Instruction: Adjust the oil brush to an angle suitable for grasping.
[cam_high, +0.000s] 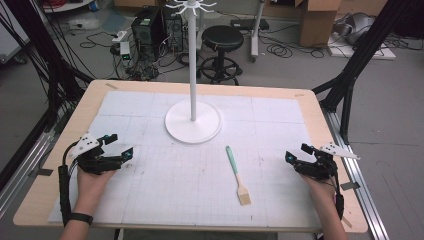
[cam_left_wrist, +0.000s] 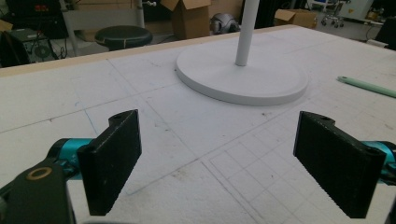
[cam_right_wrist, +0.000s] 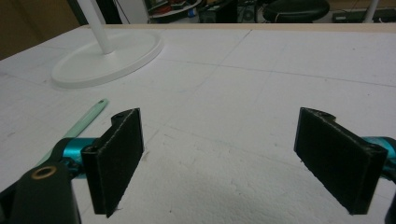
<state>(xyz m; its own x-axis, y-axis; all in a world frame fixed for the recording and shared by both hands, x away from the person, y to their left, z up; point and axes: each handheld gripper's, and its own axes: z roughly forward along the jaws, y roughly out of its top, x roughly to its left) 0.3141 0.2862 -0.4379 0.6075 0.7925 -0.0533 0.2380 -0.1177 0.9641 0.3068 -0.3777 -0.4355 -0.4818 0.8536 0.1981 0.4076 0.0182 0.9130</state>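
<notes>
The left gripper (cam_high: 119, 145) rested near the left edge of the surface (cam_high: 150, 190), its jaws wide apart and clamped on nothing; in the left gripper view only bare gridded mat lay between them, with the white stand (cam_left_wrist: 243, 70) ahead and the tip of the green handle at the far right. The stand's round base (cam_high: 193, 122) sat in the middle of the surface toward the far side, its pole rising to a ring of hooks at the top.

The brush (cam_high: 237, 175) lay flat on the surface just in front of the base and a little right of centre, green handle pointing toward the stand, pale bristles toward the person. It sat well apart from both grippers, though nearer the right one.

The right gripper (cam_high: 296, 152) rested near the right edge, jaws likewise spread wide and empty, touching nothing; the right gripper view showed the brush's handle (cam_right_wrist: 88, 119) off to its left.

The step in hand looked like a first reach for the brush. To do it well, the right gripper would probably best swing in across the handle, jaws kept wide and lowered squarely over its middle rather than the bristles, so that the thin handle would not skid or roll when they closed.
</notes>
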